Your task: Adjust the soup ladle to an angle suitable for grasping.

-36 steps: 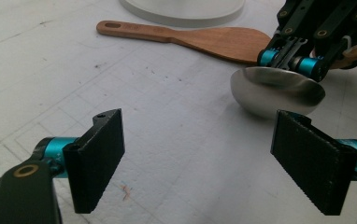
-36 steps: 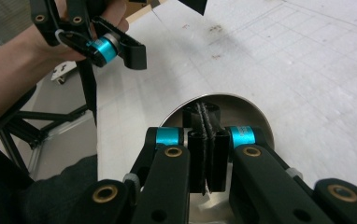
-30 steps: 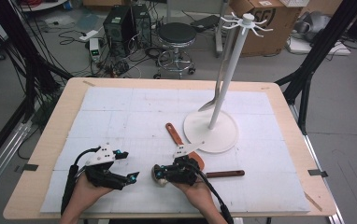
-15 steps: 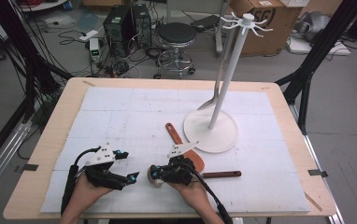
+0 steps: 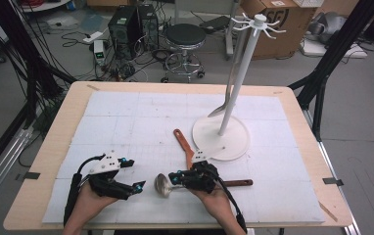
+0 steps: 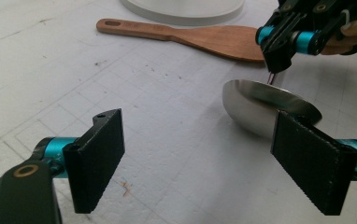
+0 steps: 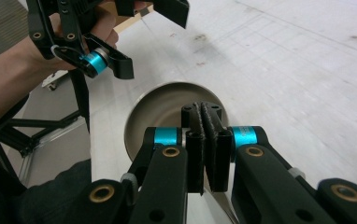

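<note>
High view: right hand-held gripper (image 5: 175,177) clenched on ladle (image 5: 162,185) handle; left hand-held gripper (image 5: 135,174) released; box (image 5: 278,27) lettering unreadable.

A wooden spatula (image 5: 184,148) lies flat on the white mat (image 5: 126,122), handle pointing to eleven o'clock, blade end just beside the round base of the white hook stand (image 5: 221,137) at its three o'clock. The stand's pole leans slightly. Beyond the table at twelve o'clock, a black stool (image 5: 185,36), a computer tower (image 5: 124,24), a cardboard box (image 5: 273,22)
</note>
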Tool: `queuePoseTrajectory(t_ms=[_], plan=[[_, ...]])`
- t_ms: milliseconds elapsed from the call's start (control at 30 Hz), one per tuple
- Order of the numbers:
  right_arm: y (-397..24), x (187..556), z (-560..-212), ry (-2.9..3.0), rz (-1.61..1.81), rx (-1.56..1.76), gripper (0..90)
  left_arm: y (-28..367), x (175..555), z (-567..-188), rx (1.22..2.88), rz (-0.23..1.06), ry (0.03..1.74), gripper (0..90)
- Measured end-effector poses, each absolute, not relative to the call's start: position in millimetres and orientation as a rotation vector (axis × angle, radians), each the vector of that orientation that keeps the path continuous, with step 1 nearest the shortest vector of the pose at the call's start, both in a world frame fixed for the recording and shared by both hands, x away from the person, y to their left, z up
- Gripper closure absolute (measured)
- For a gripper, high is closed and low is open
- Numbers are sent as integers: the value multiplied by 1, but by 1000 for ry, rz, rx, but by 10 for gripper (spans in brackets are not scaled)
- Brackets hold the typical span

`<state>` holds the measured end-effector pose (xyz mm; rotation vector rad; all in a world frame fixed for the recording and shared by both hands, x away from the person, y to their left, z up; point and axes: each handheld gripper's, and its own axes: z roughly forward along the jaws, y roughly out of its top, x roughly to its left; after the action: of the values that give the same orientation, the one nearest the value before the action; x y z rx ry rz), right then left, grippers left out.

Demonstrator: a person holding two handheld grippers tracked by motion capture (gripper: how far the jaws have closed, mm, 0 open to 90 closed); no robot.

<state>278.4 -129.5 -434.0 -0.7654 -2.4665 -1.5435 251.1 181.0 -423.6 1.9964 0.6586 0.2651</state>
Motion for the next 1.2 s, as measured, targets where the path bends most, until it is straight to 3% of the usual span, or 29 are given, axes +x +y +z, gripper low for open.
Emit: queuePoseTrajectory(t_ms=[1200], plan=[[-309,246,-439,-2512,-1564,-1285,894,178,252,-426,2011,264,653,179]])
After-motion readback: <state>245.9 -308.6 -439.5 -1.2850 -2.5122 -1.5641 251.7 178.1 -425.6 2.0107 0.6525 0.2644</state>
